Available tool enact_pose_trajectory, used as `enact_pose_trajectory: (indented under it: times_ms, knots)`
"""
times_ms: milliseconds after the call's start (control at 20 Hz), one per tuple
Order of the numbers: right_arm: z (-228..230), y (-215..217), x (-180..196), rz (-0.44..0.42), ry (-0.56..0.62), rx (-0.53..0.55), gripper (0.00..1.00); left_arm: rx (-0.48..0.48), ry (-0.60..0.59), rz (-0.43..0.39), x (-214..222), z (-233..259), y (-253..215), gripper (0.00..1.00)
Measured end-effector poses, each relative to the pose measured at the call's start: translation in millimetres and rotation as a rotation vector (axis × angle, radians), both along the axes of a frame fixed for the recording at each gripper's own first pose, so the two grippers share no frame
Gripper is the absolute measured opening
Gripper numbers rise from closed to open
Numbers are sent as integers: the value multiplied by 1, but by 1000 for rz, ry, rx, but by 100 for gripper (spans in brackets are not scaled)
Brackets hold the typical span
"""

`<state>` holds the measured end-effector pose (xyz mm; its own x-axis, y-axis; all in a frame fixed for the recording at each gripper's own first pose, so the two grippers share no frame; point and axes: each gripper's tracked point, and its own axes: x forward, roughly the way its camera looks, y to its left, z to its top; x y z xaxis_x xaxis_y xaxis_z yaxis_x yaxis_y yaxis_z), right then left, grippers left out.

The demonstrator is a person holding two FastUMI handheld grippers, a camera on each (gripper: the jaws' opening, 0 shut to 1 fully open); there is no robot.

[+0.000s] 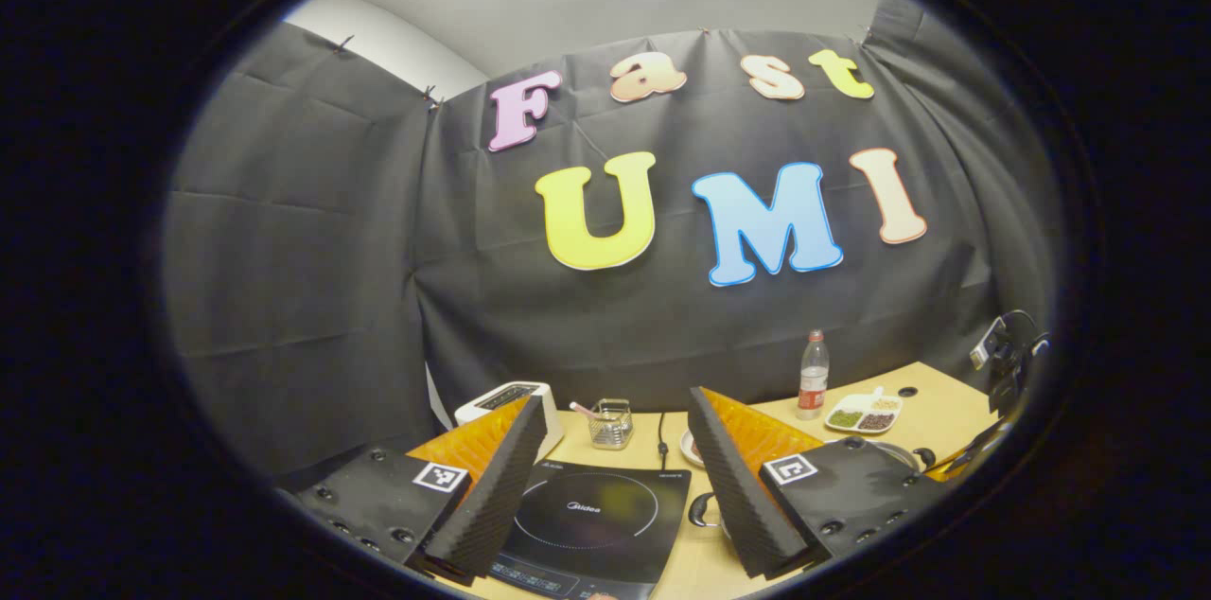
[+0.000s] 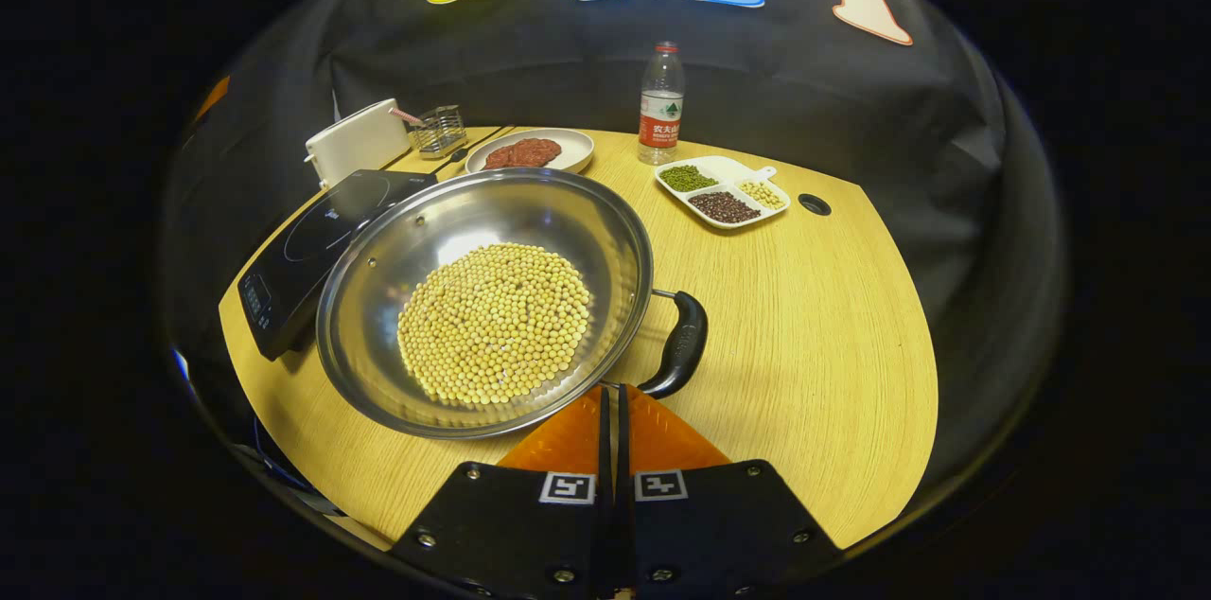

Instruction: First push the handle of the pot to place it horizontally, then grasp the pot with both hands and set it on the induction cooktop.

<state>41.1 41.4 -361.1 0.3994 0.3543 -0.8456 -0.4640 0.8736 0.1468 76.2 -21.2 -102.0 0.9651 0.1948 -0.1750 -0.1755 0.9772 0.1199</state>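
Right gripper [image 2: 613, 411] at bottom centre of right gripper view, fingers pressed together, holding nothing, tips just below the steel pot [image 2: 487, 297] of soybeans [image 2: 494, 324]. Pot fills frame centre on the wooden table [image 2: 804, 344], beside the induction cooktop [image 2: 312, 250] at left. Black side handle [image 2: 679, 344] right of the rim, just above-right of the tips, long axis near vertical. Left gripper [image 1: 615, 477] wide apart, empty, over the cooktop; right one judged nearer the handle.

Wooden table [image 2: 804, 316] with pot [image 2: 482, 297], induction cooktop [image 2: 322, 240], bottle [image 2: 660, 103], plates.
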Motion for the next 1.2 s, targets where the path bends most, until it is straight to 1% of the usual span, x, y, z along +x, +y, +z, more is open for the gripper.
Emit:
enact_pose_trajectory:
  times_ms: [200,350,550,600,650,700,750,1000,1050,1200]
  knots:
    - [13,-12,9,-45,-49,-4,1,-3,33,-30,7,-20,-10,100]
    - [34,-17,17,-107,-106,43,2,-20,56,-56,12,-37,-17,100]
    - [59,-18,35,-187,-206,110,100,-55,97,-98,23,-64,-28,100]
    - [63,-18,38,-205,-221,119,98,-64,112,-112,27,-71,-32,100]
    - [67,-17,40,-221,-231,130,98,-75,131,-129,29,-80,-37,98]
    - [69,-17,41,-235,-236,136,98,-86,151,-139,32,-89,-40,98]
    - [69,-17,44,-246,-239,138,98,-101,166,-150,35,-95,-42,100]
    - [62,-13,50,-271,-254,138,98,-166,254,-191,52,-136,-54,100]
    - [61,-10,50,-275,-252,143,98,-179,277,-200,55,-147,-57,91]
    - [55,-3,55,-287,-245,151,98,-211,352,-220,62,-179,-64,91]
